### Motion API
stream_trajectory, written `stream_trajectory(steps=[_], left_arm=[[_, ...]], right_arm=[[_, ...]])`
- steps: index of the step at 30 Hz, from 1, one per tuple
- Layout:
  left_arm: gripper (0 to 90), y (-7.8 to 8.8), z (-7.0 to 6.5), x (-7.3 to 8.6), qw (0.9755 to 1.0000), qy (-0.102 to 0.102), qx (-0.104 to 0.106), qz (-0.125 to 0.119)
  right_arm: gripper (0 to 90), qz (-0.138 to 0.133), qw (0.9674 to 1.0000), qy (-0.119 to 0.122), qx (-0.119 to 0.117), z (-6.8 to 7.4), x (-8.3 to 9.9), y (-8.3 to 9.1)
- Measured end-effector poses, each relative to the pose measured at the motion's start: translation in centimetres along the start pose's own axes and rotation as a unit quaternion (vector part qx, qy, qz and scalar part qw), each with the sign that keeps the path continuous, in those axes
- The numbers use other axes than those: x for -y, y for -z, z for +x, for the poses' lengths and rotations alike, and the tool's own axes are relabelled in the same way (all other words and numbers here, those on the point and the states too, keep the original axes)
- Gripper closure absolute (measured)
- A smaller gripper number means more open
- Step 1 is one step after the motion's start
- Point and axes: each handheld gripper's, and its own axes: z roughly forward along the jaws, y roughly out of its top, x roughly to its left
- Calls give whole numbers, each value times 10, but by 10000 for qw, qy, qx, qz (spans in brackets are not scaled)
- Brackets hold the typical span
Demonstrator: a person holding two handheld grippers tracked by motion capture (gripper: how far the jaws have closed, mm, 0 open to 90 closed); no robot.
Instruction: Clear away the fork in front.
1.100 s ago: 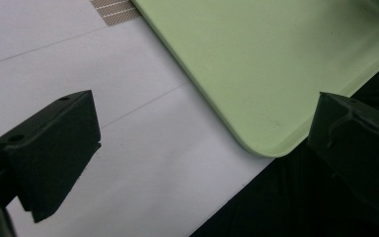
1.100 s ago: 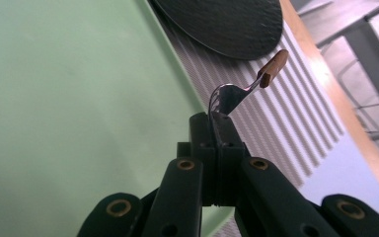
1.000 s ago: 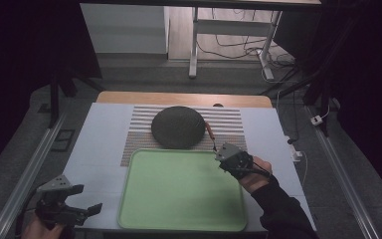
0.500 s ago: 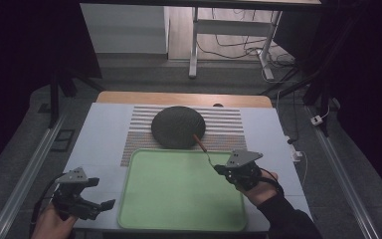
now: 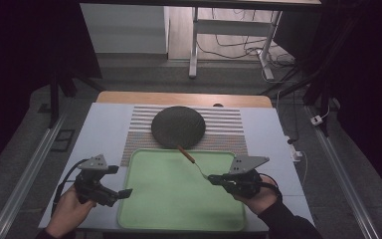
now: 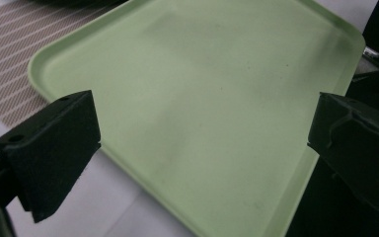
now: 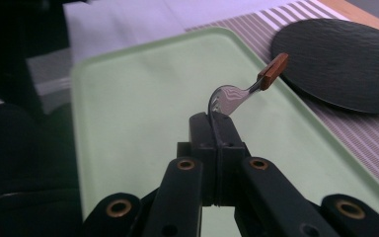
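Black jaws of my right tool (image 7: 216,129) pressed together, pinching fork (image 7: 234,96) by tines; wooden handle juts past tips, above green tray (image 5: 179,191), toward dark plate (image 5: 178,127). My left tool (image 6: 197,138) gapes wide, nothing between, over tray's near-left edge.

tray (image 5: 179,199): pale green | plate (image 5: 178,126): dark, probably black | mat (image 5: 229,130): grey-white stripes | fork (image 7: 242,95) handle: brown

Fork (image 7: 237,96) tines hidden betw. jaws
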Motion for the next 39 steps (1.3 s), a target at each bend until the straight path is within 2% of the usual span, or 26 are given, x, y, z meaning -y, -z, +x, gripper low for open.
stream_trajectory(steps=[1,2,3,4,6,10,11,14,16,17,18,19,21,22,23,24,27,29,30,31,33,34,36,37,39], left_arm=[[0,-3,0,-3,10000,-46,29,8],[0,-5,0,-6,9999,-99,41,19],[0,-8,0,-8,9999,-161,39,34],[0,-10,-1,-11,9997,-219,54,64],[0,-15,-2,-17,9994,-317,104,124],[0,-26,-4,-28,9981,-534,138,275],[0,-30,-4,-32,9975,-611,146,322],[0,-39,-5,-41,9963,-764,211,339],[0,-46,-6,-47,9951,-872,245,391],[0,-52,-8,-51,9930,-1052,263,458],[0,-52,-8,-51,9930,-1052,263,458],[0,-55,-9,-54,9922,-1114,296,476],[0,-61,-11,-59,9898,-1270,389,517],[0,-63,-12,-61,9883,-1359,453,531],[0,-66,-13,-63,9865,-1446,539,554],[6,-68,-13,-66,9836,-1581,606,619],[52,-74,-19,-71,9766,-1919,657,710],[122,-77,-21,-73,9716,-2122,729,752],[180,-77,-23,-74,9679,-2256,785,778],[180,-78,-24,-75,9647,-2362,832,814],[259,-79,-25,-76,9582,-2557,924,890],[351,-80,-26,-76,9550,-2646,978,914],[379,-81,-28,-76,9488,-2793,1114,967],[463,-81,-30,-77,9430,-2930,1206,1018],[478,-82,-33,-77,9371,-3055,1286,1095]], right_arm=[[899,-67,9998,-34,-159,2,0,0],[899,-67,9998,-34,-159,2,0,0],[899,-105,9995,-39,-289,4,0,0],[899,-105,9995,-39,-289,4,0,0],[900,-145,9988,-10,-477,7,-1,-1],[900,-175,9977,18,-649,10,-1,-2],[900,-168,9969,30,-773,11,-3,-4],[900,-165,9961,63,-869,12,-3,-5],[900,-160,9948,102,-997,14,-4,-7],[900,-154,9941,120,-1069,16,-5,-9],[900,-154,9941,120,-1069,16,-5,-9],[900,-158,9929,135,-1172,17,-6,-10],[900,-138,9925,140,-1210,18,-7,-11],[900,-142,9911,197,-1310,19,-8,-12],[900,-159,9901,210,-1376,19,-9,-12],[900,-150,9893,245,-1430,20,-10,-13],[900,-148,9874,296,-1548,22,-11,-14],[900,-142,9861,340,-1623,22,-12,-14],[900,-143,9855,360,-1653,23,-12,-14],[900,-143,9855,360,-1653,23,-12,-14],[900,-152,9842,395,-1722,23,-13,-14],[899,-139,9822,444,-1821,24,-13,-14],[900,-132,9813,494,-1855,24,-14,-14],[900,-85,9802,577,-1891,25,-14,-14],[899,-71,9796,624,-1910,25,-15,-14]])
